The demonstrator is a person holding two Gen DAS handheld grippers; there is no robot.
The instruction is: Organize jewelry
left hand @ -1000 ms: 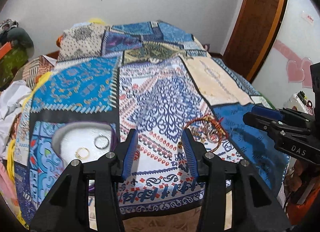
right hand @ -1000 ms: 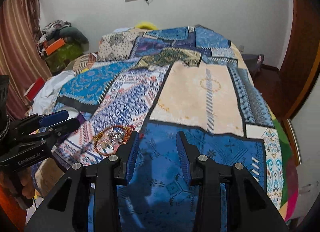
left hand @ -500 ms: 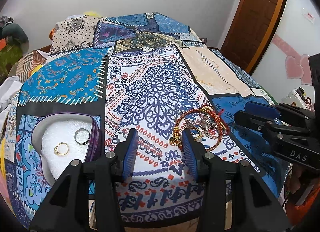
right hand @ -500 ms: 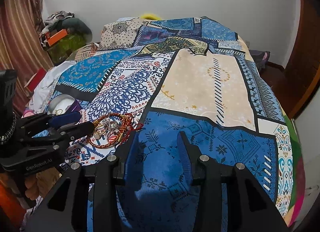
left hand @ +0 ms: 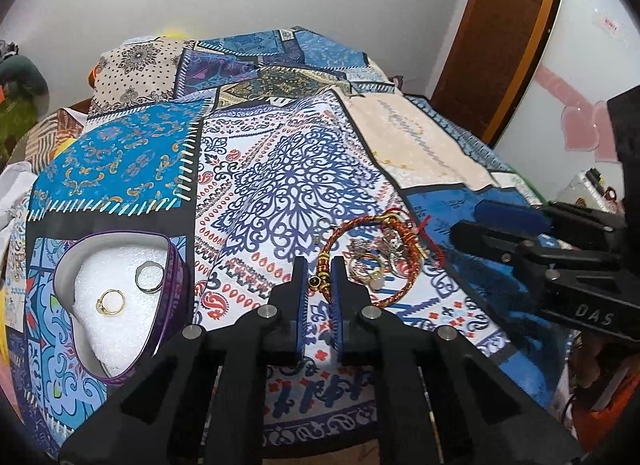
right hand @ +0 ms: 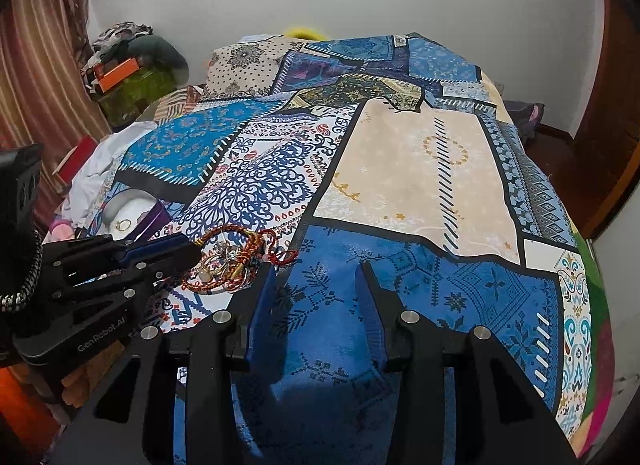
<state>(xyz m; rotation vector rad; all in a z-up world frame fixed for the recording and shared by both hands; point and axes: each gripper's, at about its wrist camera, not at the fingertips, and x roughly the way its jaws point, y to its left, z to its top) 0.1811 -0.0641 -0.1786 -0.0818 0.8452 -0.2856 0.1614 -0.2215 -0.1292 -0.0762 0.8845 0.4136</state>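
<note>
You are working over a bed spread with a patchwork quilt [left hand: 280, 169] of blue, white and cream printed panels. On its near left side sits a heart-shaped purple tin [left hand: 176, 265] lined with white foam; a gold ring [left hand: 111, 301] and a silver ring [left hand: 149, 276] already lie on the foam. To the right of the tin, well apart from it, is the pile of jewelry still to be sorted [left hand: 380, 261]: a red-and-gold braided cord bracelet [left hand: 352, 225] looped around some smaller pale and gold pieces.

Your left gripper [left hand: 320, 285] has its blue pads closed right down on the near end of that bracelet, by its dark bead, so the step in hand looks like the pick. Your right gripper [right hand: 316, 293] hovers partly open over the blue panel, just right of the pile, holding nothing.

Next, lift gently and check that the cord comes free of the small pieces inside its loop. Then carry it left to the tin.
</note>
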